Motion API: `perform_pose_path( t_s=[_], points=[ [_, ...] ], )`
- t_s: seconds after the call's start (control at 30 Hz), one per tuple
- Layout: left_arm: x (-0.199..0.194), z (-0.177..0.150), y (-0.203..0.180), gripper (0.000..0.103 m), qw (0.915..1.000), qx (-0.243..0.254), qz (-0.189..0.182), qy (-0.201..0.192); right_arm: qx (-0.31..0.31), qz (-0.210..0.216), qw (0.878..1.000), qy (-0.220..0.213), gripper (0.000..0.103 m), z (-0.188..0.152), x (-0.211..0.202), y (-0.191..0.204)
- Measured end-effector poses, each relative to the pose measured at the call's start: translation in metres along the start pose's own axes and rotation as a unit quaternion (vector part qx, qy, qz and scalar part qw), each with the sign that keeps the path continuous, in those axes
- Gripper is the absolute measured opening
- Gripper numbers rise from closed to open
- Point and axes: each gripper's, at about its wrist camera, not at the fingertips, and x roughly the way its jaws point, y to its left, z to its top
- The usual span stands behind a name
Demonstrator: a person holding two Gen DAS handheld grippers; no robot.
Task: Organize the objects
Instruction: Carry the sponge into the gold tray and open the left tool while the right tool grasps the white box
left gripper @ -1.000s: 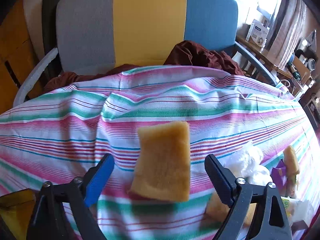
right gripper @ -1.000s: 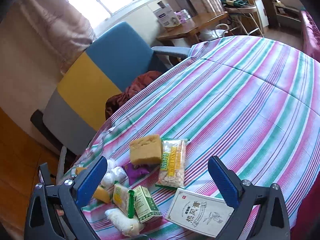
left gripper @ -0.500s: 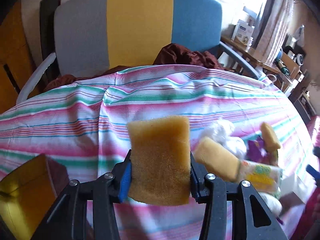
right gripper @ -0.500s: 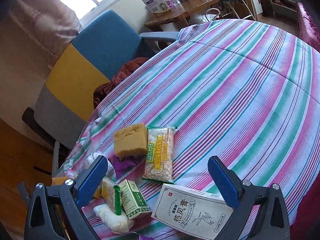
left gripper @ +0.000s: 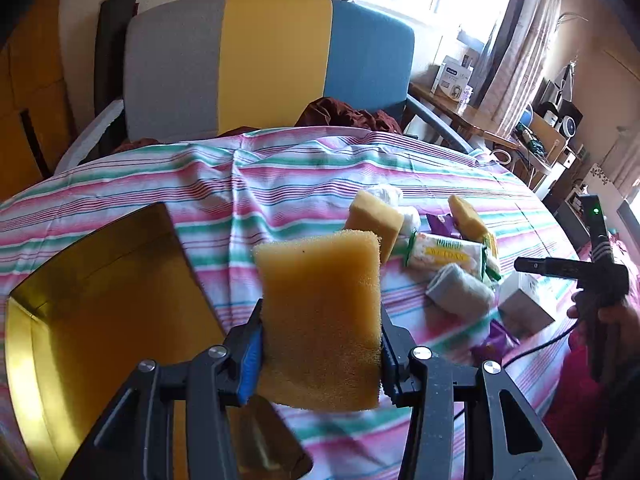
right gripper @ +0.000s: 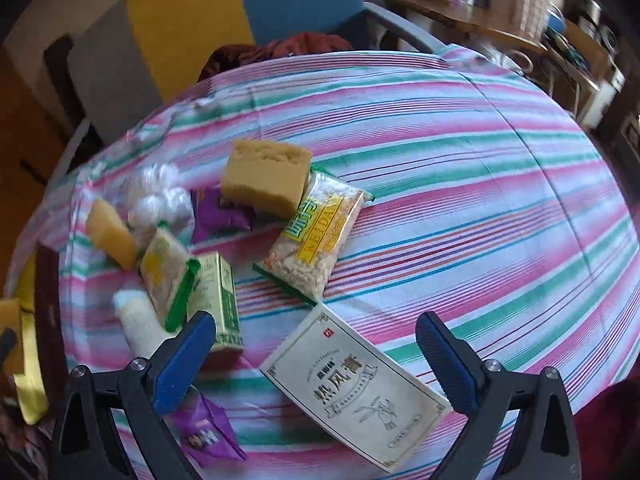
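In the left wrist view, the left gripper [left gripper: 320,356] has its fingers clamped on a yellow sponge [left gripper: 320,320], having just closed in on it; the sponge is lifted clear of the striped tabletop [left gripper: 280,176] and stands roughly upright, its long axis running away from the fingers and its broad face toward the camera. The pads bite only its lower half, so the soft foam could flex or slip out if swung quickly toward the gold-lined box [left gripper: 100,300] just to the left, and its free corner might catch the box wall. In the right wrist view, the right gripper [right gripper: 316,356] hovers with its fingers wide and nothing between them, above a flat white carton [right gripper: 356,388] lying diagonally near a green carton [right gripper: 216,300] and a snack packet [right gripper: 316,236]. Descending askew could pinch the carton's corner or nudge its neighbours.
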Motion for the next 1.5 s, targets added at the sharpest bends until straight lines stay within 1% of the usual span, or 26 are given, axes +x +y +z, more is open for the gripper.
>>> perform_pose_path(
  t_s=[0.1,0.17,0.2,0.23,0.27,0.33,0.4,0.5,0.6,0.67,0.8,0.87,0.9,0.97,1.07,1.1,1.17,1.23,1.27,1.37,1.4,1.5],
  points=[
    [-0.013,-0.014,0.013,0.048,0.9999,-0.015,-0.001,-0.002,-0.072,-0.023,0.997,0.03,0.102,-0.012,0.002,0.005],
    [-0.021,-0.025,0.023,0.048,0.9994,-0.033,-0.001,-0.004,-0.082,-0.044,0.995,0.046,0.1,-0.019,0.009,0.003],
    [-0.024,-0.03,0.026,0.048,0.9993,-0.038,0.003,-0.006,-0.076,-0.044,0.995,0.053,0.083,-0.024,0.012,-0.002],
    [-0.027,-0.035,0.029,0.048,0.9991,-0.042,0.006,-0.007,-0.065,-0.049,0.995,0.055,0.06,-0.029,0.016,-0.005],
    [-0.03,-0.039,0.032,0.048,0.9989,-0.046,0.008,-0.008,-0.053,-0.053,0.996,0.056,0.051,-0.033,0.018,-0.008],
    [-0.039,-0.046,0.041,0.048,0.9981,-0.058,0.017,-0.013,-0.032,-0.055,0.996,0.056,0.051,-0.038,0.021,-0.012],
    [-0.049,-0.052,0.054,0.048,0.9968,-0.072,0.028,-0.021,-0.024,-0.06,0.997,0.044,0.051,-0.039,0.021,-0.011],
    [-0.065,-0.063,0.083,0.048,0.9927,-0.104,0.053,-0.032,-0.01,-0.061,0.997,0.035,0.051,-0.042,0.022,-0.015],
    [-0.076,-0.07,0.121,0.048,0.9861,-0.132,0.094,-0.035,0.011,-0.051,0.998,0.03,0.051,-0.044,0.022,-0.025],
    [-0.078,-0.069,0.154,0.048,0.9797,-0.152,0.127,-0.03,0.017,-0.048,0.998,0.028,0.051,-0.045,0.022,-0.029],
    [-0.071,-0.062,0.199,0.048,0.9703,-0.183,0.158,-0.021,0.02,-0.049,0.998,0.023,0.051,-0.046,0.025,-0.032],
    [-0.062,-0.054,0.219,0.048,0.9661,-0.198,0.165,-0.012,0.021,-0.048,0.998,0.022,0.051,-0.044,0.024,-0.039],
    [-0.054,-0.05,0.23,0.048,0.9621,-0.209,0.176,-0.005,0.022,-0.048,0.998,0.021,0.051,-0.042,0.023,-0.042],
    [-0.041,-0.042,0.243,0.048,0.9585,-0.221,0.18,0.006,0.023,-0.05,0.998,0.02,0.051,-0.035,0.025,-0.038],
    [-0.022,-0.034,0.255,0.049,0.9517,-0.228,0.205,0.02,0.023,-0.051,0.998,0.017,0.051,-0.034,0.027,-0.039],
    [-0.015,-0.032,0.259,0.049,0.9512,-0.226,0.209,0.024,0.023,-0.051,0.998,0.016,0.051,-0.033,0.029,-0.038],
    [-0.004,-0.028,0.264,0.05,0.9487,-0.216,0.229,0.027,0.022,-0.053,0.998,0.015,0.051,-0.029,0.03,-0.038],
    [0.005,-0.026,0.272,0.051,0.9447,-0.211,0.249,0.031,0.02,-0.055,0.998,0.014,0.051,-0.031,0.028,-0.035],
    [0.008,-0.025,0.275,0.052,0.9435,-0.212,0.253,0.032,0.019,-0.056,0.998,0.014,0.051,-0.03,0.028,-0.035],
    [0.013,-0.027,0.281,0.057,0.9431,-0.218,0.248,0.038,0.019,-0.057,0.998,0.013,0.051,-0.035,0.018,-0.027],
    [0.012,-0.028,0.28,0.06,0.9449,-0.22,0.24,0.034,0.02,-0.057,0.998,0.013,0.051,-0.035,0.018,-0.027],
    [0.006,-0.028,0.274,0.064,0.9468,-0.213,0.24,0.023,0.019,-0.057,0.998,0.013,0.051,-0.035,0.018,-0.027]
  ],
)
